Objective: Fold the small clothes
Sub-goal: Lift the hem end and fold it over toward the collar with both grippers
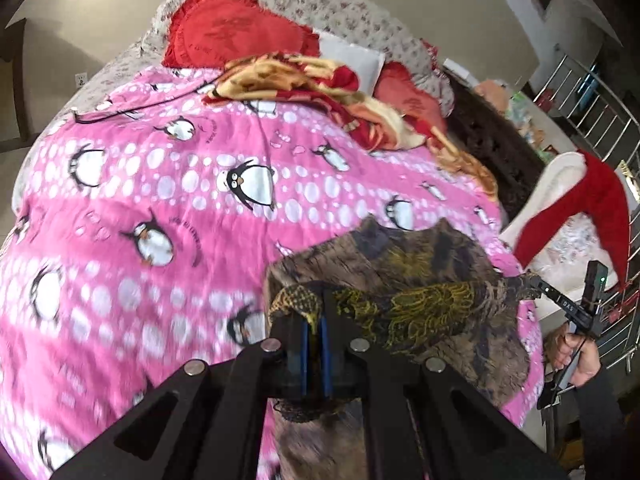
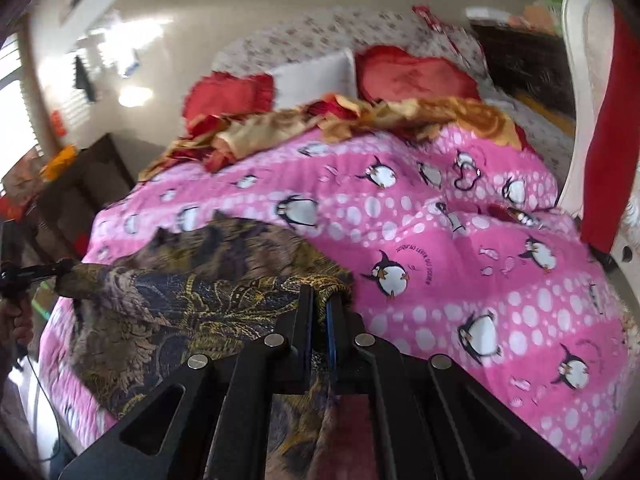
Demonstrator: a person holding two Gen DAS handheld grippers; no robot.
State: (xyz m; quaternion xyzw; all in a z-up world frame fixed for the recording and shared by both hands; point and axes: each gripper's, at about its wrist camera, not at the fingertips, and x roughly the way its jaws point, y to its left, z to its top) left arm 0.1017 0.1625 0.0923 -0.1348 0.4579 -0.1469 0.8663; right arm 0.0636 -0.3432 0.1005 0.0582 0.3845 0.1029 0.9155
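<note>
A dark brown garment with a yellow leaf pattern (image 1: 420, 304) is stretched between both grippers above the pink penguin bedspread (image 1: 160, 200). My left gripper (image 1: 316, 312) is shut on one corner of the garment. My right gripper (image 2: 320, 300) is shut on the other corner of the garment (image 2: 180, 300). In the left wrist view the right gripper (image 1: 536, 282) shows at the far right, pinching the cloth. In the right wrist view the left gripper (image 2: 60, 268) shows at the far left. The garment's lower part hangs below the fingers.
Red pillows (image 1: 232, 36) and a white pillow (image 2: 316, 76) lie at the head of the bed. A red and gold blanket (image 1: 320, 88) is bunched behind the bedspread (image 2: 460, 260). A red and white cloth (image 1: 580, 200) hangs at the bed's right side. A metal railing (image 1: 600, 112) stands beyond.
</note>
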